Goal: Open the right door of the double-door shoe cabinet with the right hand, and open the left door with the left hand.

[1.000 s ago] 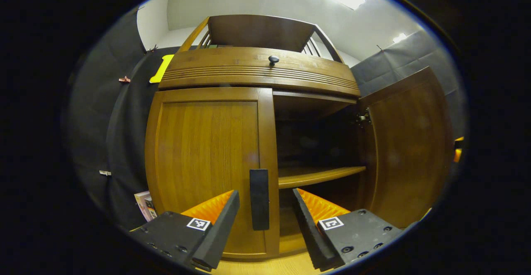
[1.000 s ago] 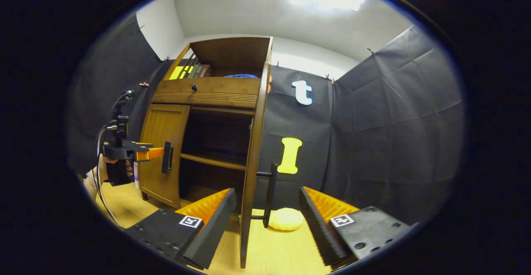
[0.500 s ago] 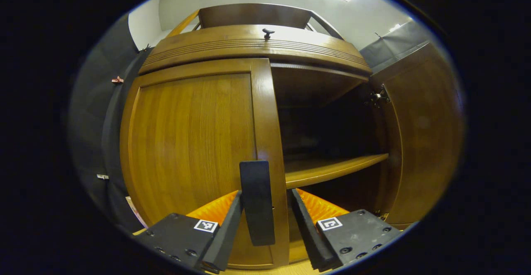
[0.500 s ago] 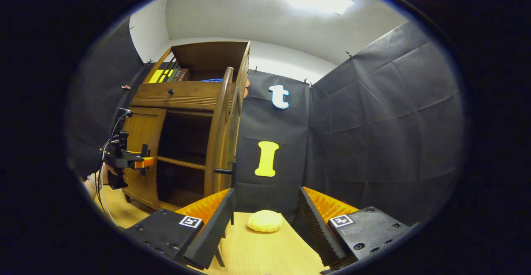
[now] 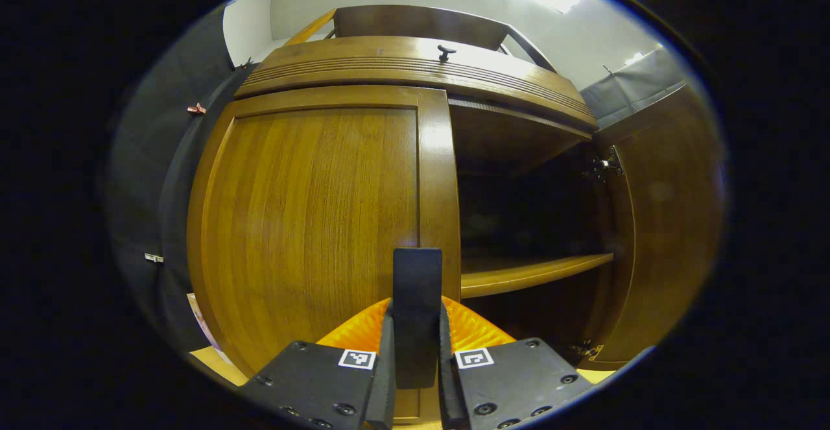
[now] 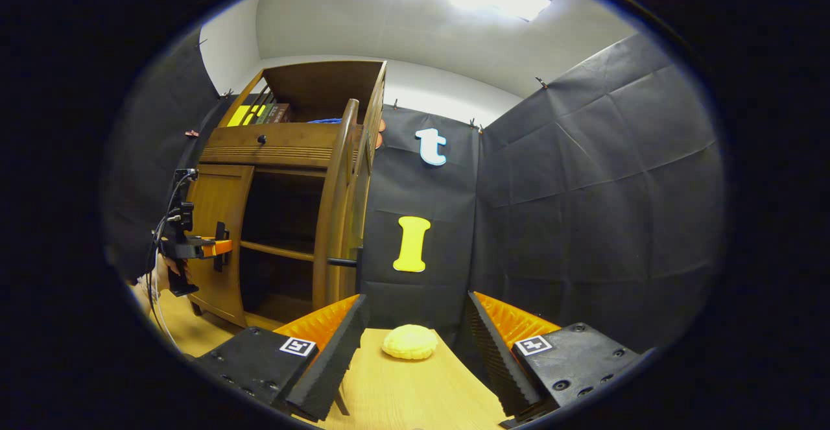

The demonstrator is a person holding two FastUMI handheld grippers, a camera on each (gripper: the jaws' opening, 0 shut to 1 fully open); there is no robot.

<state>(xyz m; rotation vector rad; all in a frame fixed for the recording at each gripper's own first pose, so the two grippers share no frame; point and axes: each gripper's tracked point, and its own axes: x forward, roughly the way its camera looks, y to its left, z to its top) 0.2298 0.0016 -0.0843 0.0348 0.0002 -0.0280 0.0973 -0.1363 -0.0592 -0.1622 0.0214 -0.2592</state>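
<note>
The left tool (image 5: 415,378) is pinching the black bar handle (image 5: 416,313) at six o'clock on the closed left door (image 5: 311,222). The right tool (image 6: 415,346) is hanging spread and empty, with the right door (image 6: 334,209) standing swung wide at ten o'clock. The hinged wooden door is probably stiff and fairly heavy; gripping the rigid handle mid-length seems soundest.

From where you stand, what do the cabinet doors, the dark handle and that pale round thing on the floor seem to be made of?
The left door looks like wood or wood veneer with a glossy varnish: grain lines and a bright sheen along its frame. The handle the left gripper clamps is matte black, perhaps plastic or painted metal; I cannot tell which. The pale lump looks soft and bumpy, possibly foam or a bread-like prop.
</note>
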